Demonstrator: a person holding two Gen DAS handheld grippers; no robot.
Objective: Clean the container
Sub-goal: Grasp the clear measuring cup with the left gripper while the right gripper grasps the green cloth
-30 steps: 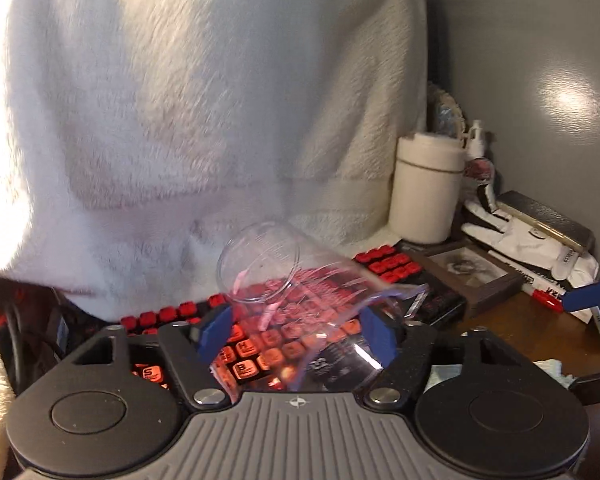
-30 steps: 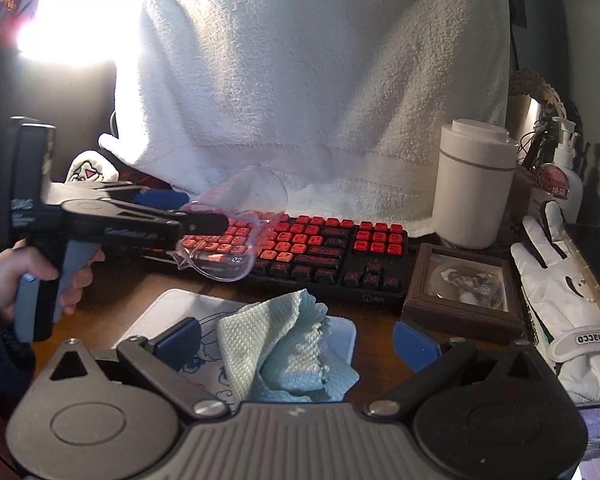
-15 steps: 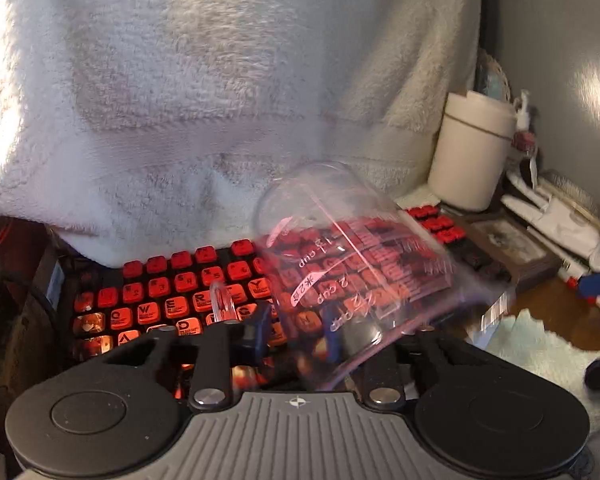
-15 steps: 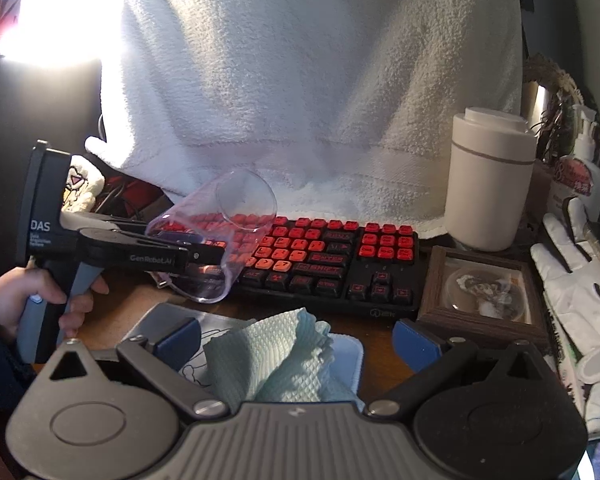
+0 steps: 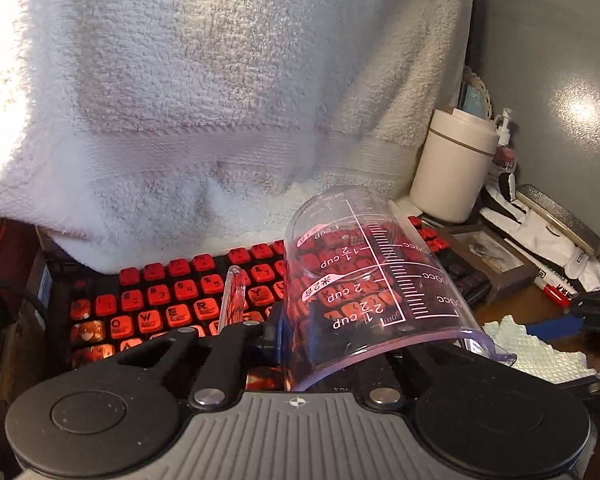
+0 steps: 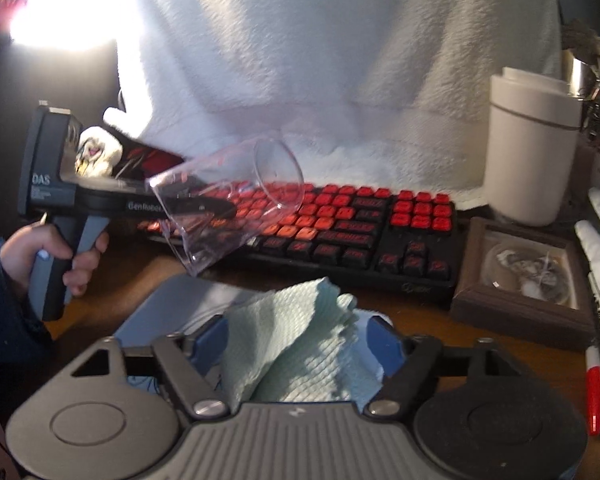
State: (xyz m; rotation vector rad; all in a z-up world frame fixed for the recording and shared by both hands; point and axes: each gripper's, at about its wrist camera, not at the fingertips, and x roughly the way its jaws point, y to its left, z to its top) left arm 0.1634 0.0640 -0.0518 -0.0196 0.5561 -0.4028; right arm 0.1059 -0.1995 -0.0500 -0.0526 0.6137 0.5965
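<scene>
Clear plastic measuring cup (image 6: 224, 204) clamped by its wall in left gripper (image 5: 332, 344), tilted, mouth toward 5 o'clock — crumpled pale-green paper towel (image 6: 296, 344) between right gripper (image 6: 300, 340) jaws, just been closing.

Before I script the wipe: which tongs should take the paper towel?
Right. The right tongs already straddle the paper towel and have been closing on it. The left tongs are shut on the measuring cup, held tilted above the keyboard.

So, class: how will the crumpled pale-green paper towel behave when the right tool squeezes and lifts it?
The crumpled pale-green paper towel stands in loose folds, so it probably squashes flat between the fingers. It looks thin and light, likely drooping floppily once lifted. Its quilted surface probably grips well.
</scene>
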